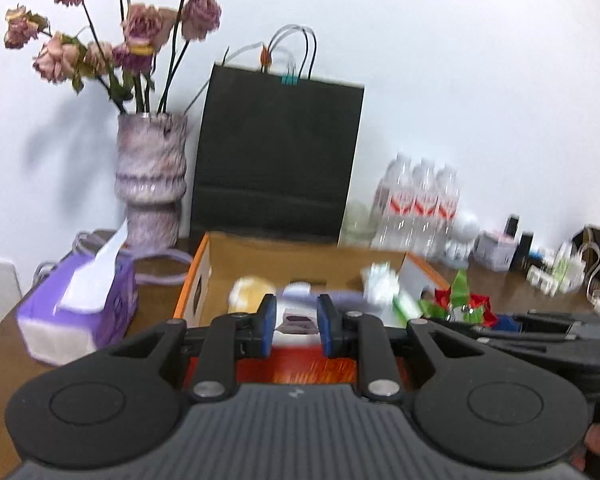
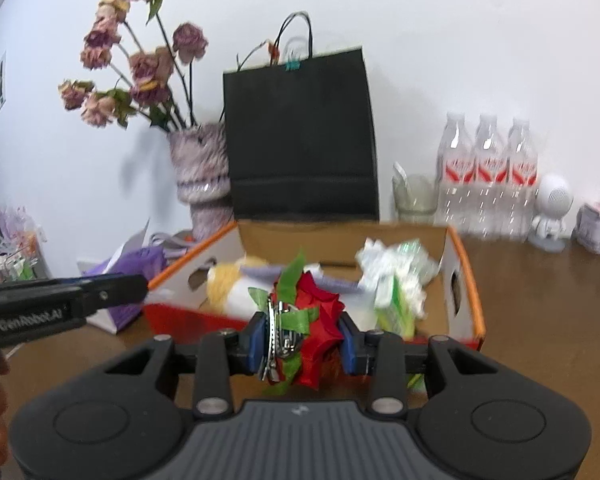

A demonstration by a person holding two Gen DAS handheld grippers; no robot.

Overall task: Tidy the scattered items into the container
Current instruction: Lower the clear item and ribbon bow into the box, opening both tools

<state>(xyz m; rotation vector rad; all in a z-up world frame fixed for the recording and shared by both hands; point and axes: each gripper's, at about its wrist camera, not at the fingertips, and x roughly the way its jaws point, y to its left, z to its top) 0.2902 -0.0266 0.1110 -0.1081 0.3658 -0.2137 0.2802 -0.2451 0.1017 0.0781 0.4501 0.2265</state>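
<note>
R gripper (image 2: 302, 342) jaws clamping red-green flower clip (image 2: 308, 332) before cardboard box (image 2: 466, 280); L gripper (image 1: 296, 326) jaws gaping, prob. empty, black bag (image 1: 276, 160) looming behind.

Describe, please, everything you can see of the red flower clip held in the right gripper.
The red flower clip has folded, glossy red petals that look like fabric, green ribbon leaves and a toothed silver metal clip on its left side. The right gripper is shut on it, blue pads pressing both sides. It hangs just in front of the cardboard box, near its front edge, touching nothing else visible.

"GenRobot.AI" on left gripper (image 2: 140, 286)
</note>
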